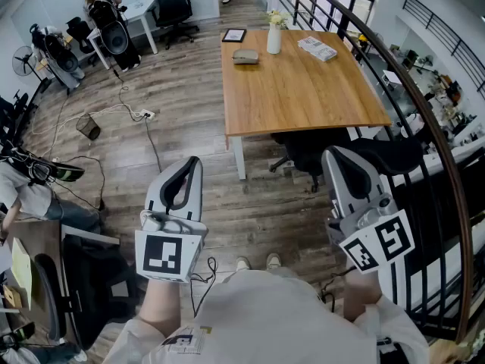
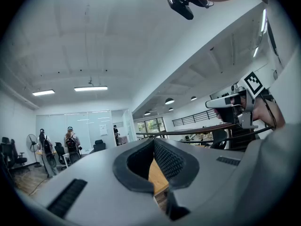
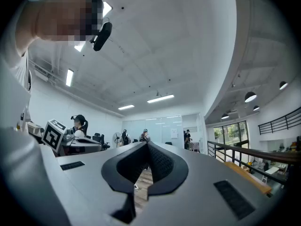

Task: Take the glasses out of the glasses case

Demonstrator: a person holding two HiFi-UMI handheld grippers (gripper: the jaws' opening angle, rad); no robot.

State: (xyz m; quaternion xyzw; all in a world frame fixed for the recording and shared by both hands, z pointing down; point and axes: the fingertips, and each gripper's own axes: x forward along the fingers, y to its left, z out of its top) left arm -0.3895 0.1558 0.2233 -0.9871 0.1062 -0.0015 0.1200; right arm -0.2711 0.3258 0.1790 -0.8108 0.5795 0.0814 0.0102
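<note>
Preparation is showing in the whole pose, since the task's work is not yet under way. On the left, the left tool [image 1: 194, 162] is pointing level out over the wooden floor [image 1: 189, 112]; its pads are meeting at the tips with nothing between them, and only a sliver of counter is showing through the gap behind them in the left gripper view [image 2: 153, 141]; carrying it shut and empty is probably just the way of walking up.

Ahead, well apart from both tools, the counter [image 1: 303, 101] is standing; at its far edge a picture frame [image 1: 233, 35] is lying flat; just beside it the glasses case [image 1: 245, 56] is resting, small and seemingly closed, though that is too small to tell; the glasses themselves are not showing and are presumably inside. Further right a white vase [image 1: 273, 39] and some booklets [image 1: 317, 48] are sitting near it, so the approach will be needing care around them.

On the right, the right tool [image 1: 334, 155] is likewise clamped fully together on nothing [image 3: 147, 146], tipping slightly upward beside the curved railing [image 1: 424, 127].
</note>
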